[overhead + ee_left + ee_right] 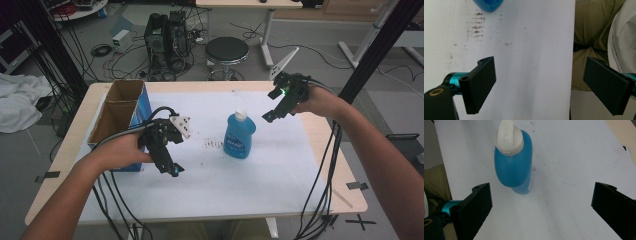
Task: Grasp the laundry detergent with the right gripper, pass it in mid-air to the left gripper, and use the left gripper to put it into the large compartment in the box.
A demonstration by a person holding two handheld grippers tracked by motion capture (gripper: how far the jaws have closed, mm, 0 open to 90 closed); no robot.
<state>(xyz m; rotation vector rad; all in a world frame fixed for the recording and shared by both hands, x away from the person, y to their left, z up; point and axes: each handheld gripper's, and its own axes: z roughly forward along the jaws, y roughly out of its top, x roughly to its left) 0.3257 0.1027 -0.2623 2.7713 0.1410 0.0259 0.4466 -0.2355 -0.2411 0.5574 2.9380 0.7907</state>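
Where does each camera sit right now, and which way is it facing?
High view: above the person's side, looking forward and down on the white-covered table; both forearms, left gripper, right gripper.
Left gripper view: over the sheet's near edge; open jaws.
Right gripper view: facing the blue plastic bottle with white cap; open jaws.
All share the bottle.

Grey floor (320,55) across the upper frame, strewn with black cables. Upper centre: round black stool (227,50) on a chrome base. Left of it, an open computer tower (167,42) with a small white box (121,40) nearby. White cloth heap (17,100) at left edge. Pale wooden table (325,145) fills the middle, covered by a stained white sheet (240,175). Second table's white leg (266,35) at top centre. Black frame struts (385,45) cross the upper right. Black tape marks (361,221) lower right. Lighting even, dim.
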